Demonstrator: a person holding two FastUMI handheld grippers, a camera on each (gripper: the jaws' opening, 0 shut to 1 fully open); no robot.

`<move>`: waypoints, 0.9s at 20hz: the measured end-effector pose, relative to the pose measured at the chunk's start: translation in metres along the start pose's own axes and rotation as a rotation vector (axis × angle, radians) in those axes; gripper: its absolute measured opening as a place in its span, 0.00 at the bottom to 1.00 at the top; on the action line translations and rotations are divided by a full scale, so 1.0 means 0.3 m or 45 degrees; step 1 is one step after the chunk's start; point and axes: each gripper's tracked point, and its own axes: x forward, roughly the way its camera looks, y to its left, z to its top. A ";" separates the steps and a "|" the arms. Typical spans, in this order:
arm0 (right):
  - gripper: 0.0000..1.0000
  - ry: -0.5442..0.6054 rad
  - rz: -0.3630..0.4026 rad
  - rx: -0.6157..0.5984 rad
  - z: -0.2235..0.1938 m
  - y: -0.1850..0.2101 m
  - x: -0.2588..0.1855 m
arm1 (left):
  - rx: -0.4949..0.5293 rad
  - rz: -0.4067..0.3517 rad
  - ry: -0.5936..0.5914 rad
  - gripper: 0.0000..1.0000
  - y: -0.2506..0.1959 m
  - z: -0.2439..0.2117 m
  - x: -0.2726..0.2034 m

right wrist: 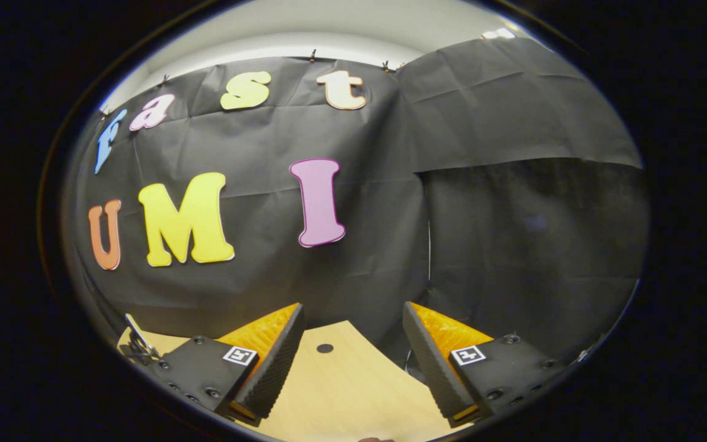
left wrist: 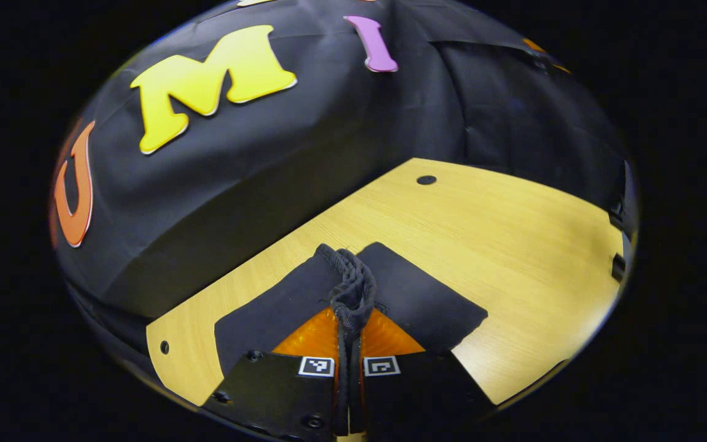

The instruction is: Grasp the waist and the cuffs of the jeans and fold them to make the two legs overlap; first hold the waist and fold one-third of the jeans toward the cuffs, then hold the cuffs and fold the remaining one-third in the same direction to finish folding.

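Observation:
In the left gripper view my left gripper (left wrist: 350, 316) is shut on a bunched, thick seam of the dark jeans (left wrist: 348, 281), which sticks up between the fingertips. More dark cloth spreads flat to both sides beneath the fingers, over the wooden table (left wrist: 513, 245). How the remainder of the jeans lies is hidden. In the right gripper view my right gripper (right wrist: 352, 314) stands open with nothing between its fingers, raised over the table (right wrist: 341, 387) and pointed at the booth's black wall.
The light wooden table has a small dark round hole (left wrist: 426, 180) near its far edge, also seen as a hole (right wrist: 324, 348) between the right fingers. A small metal fitting (right wrist: 135, 347) sits at the table's left edge. Black cloth walls close off the back.

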 end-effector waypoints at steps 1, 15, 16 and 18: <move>0.99 0.003 -0.002 0.000 0.001 -0.005 -0.003 | 0.037 -0.005 0.013 0.04 -0.027 -0.010 0.017; 0.99 0.066 0.020 0.051 -0.050 -0.020 -0.004 | 0.276 -0.101 0.185 0.17 -0.154 -0.179 0.092; 0.98 0.072 0.021 0.054 -0.057 -0.021 -0.002 | 0.265 -0.095 0.170 0.21 -0.154 -0.160 0.090; 0.98 0.075 0.032 0.061 -0.059 -0.021 -0.002 | 0.253 -0.072 0.122 0.60 -0.146 -0.106 0.087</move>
